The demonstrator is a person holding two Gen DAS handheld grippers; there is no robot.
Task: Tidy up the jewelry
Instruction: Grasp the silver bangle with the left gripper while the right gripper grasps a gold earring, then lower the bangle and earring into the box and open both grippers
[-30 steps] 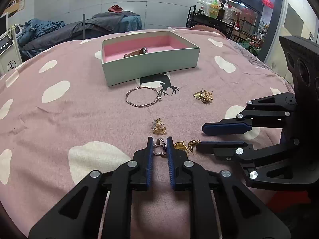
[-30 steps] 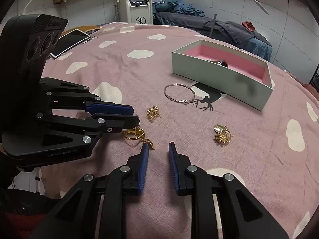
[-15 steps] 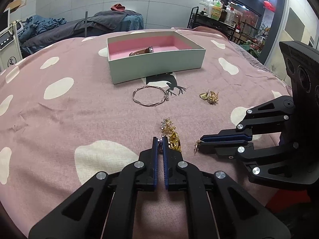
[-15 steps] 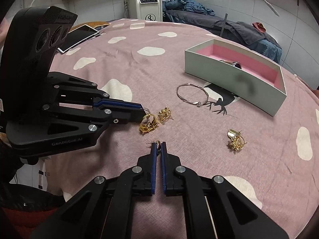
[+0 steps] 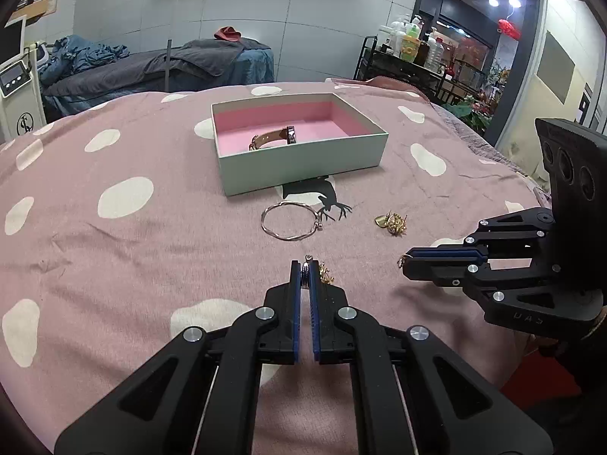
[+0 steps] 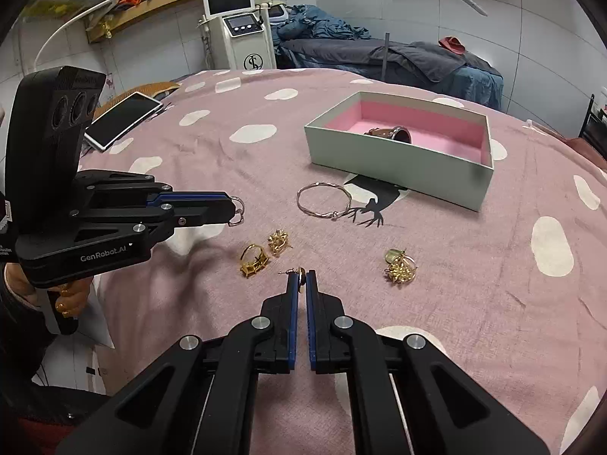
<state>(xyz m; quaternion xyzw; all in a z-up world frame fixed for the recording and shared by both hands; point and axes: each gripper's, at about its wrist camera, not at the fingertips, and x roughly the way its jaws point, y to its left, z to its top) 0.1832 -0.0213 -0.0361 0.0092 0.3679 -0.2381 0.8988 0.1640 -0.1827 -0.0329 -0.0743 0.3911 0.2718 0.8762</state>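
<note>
My left gripper [image 5: 305, 268] is shut on a small silver ring [image 6: 236, 210] and holds it above the pink spotted cloth. My right gripper [image 6: 302, 277] is shut on a gold earring [image 6: 301, 273], also lifted; it shows in the left wrist view [image 5: 411, 259]. The mint box with pink lining [image 5: 303, 159] stands further back and holds a brown-strapped watch [image 5: 274, 137]. On the cloth lie a thin bangle [image 5: 292, 220], a gold cluster [image 5: 392, 223], and two gold pieces [image 6: 255, 258] [image 6: 279, 242] between the grippers.
A tablet [image 6: 123, 119] lies at the cloth's far left edge. A white machine with a screen [image 6: 242, 26] and a bed with dark blankets [image 6: 387, 57] stand behind. A shelf of bottles [image 5: 413, 49] is at the back right.
Both grippers closed on their pieces, the left on the ring and the right on the earring, and then lifted them off the cloth.
</note>
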